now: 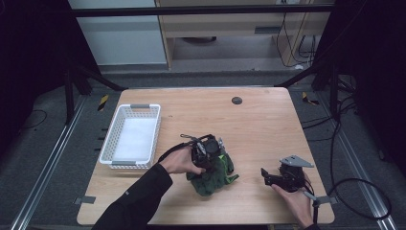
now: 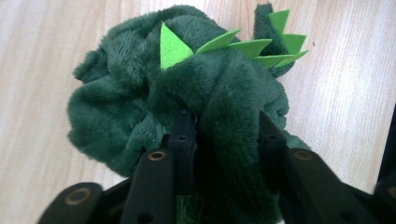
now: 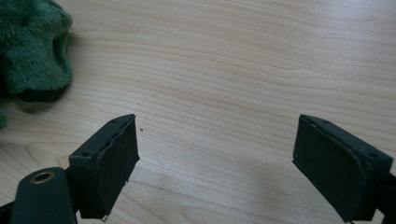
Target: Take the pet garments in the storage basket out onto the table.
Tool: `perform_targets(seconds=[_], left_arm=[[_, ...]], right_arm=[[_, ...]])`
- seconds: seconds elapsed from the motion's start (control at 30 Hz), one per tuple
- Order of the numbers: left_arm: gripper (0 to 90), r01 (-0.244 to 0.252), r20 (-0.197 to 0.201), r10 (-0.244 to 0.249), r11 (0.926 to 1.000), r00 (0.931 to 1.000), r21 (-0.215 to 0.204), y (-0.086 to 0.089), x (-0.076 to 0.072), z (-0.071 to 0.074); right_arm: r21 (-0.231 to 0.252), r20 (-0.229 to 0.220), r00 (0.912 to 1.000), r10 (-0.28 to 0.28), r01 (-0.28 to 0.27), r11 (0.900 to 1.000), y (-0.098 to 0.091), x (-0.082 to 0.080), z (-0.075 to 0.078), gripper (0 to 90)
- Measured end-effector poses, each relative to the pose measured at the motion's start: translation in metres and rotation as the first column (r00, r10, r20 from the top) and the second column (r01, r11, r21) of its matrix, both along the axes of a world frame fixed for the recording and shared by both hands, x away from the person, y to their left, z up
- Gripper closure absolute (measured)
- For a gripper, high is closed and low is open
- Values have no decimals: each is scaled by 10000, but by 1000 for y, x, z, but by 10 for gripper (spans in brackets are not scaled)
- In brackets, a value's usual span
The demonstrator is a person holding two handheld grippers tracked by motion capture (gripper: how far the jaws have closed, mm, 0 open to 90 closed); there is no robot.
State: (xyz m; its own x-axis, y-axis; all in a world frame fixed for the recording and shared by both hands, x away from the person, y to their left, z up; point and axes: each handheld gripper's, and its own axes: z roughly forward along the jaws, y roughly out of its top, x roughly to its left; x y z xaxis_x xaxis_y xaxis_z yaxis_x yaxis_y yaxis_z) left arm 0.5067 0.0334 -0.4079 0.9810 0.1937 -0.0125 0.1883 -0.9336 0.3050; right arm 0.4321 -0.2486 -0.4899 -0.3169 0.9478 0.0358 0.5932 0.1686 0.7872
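White slatted plastic basket point(image 1: 130, 135) at table's point(image 1: 258, 124) left, apart from toy. Your left hand-held gripper point(image 2: 219, 128) clenched on dark green plush dinosaur with light green felt spikes point(image 2: 154, 93), near table centre-front. Your right hand-held gripper point(image 3: 217, 154) released, jaws wide over bare wood, just right of toy.

My left gripper point(image 1: 207, 152) covers the plush dinosaur's point(image 2: 187, 107) top (head hidden); my right gripper view crops the toy at its edge.
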Motion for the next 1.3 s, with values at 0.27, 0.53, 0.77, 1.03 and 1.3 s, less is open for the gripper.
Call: perform_targets(seconds=[0.27,0.53,0.77,1.03,1.3], left_arm=[[517,81,117,-79,9998,9999,-206,0,-6,-2],[360,-26,316,53,9962,9995,-876,7,-10,8],[282,-194,760,319,9870,9966,-1594,18,-16,23],[231,-852,1098,1203,9556,9866,-2820,39,-22,34],[222,-1569,1191,2247,8956,9671,-4162,72,-30,36]], right_arm=[[-2,0,10000,-4,4,10000,0,0,0,139],[-2,20,10000,-16,16,10000,0,0,0,137],[-2,27,10000,-47,47,10000,0,0,0,130],[8,33,10000,-55,55,10000,0,0,0,128],[34,28,10000,-91,91,10000,-1,0,0,126]])
